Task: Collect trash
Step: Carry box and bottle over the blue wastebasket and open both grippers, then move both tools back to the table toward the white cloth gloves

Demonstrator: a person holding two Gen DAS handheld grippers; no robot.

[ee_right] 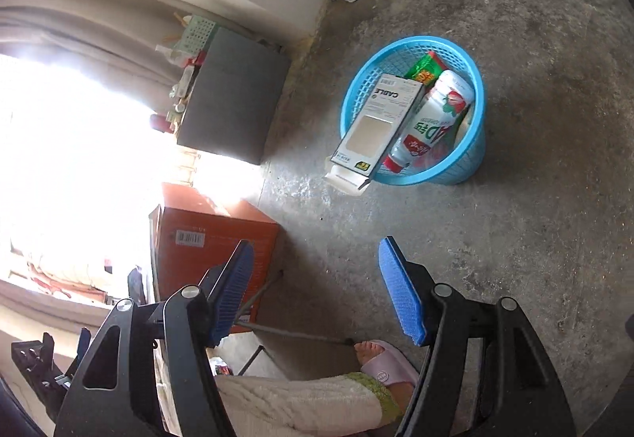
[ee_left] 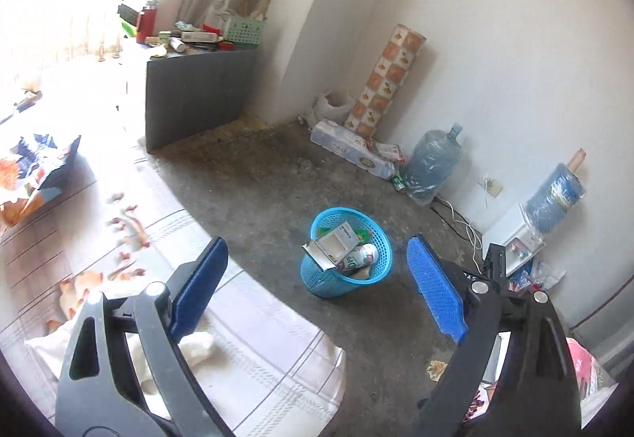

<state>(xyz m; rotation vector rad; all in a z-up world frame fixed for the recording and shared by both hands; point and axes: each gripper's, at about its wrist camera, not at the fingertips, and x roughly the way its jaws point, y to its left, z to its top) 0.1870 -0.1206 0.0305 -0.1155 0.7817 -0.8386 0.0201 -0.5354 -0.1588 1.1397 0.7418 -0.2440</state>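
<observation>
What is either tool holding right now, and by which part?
Nothing. The left tool and the right tool both stand open with only floor between their pads. The cable box and bottle already sit in the blue basket.

A blue basket (ee_right: pixel 467 163) of trash and an orange box (ee_right: pixel 222 234) stand on the concrete floor (ee_right: pixel 535 199).

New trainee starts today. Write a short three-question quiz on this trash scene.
1. True or false: the blue mesh basket lies tipped over on the concrete floor.
2. What word is printed on the white carton leaning out over the basket's rim?
3. What does the right claw hold? A) a bottle B) nothing C) a wrapper

Key:
1. False, it stands upright.
2. CABLE.
3. B; its jaws stand open. The white bottle and green wrapper sit in the basket.
</observation>
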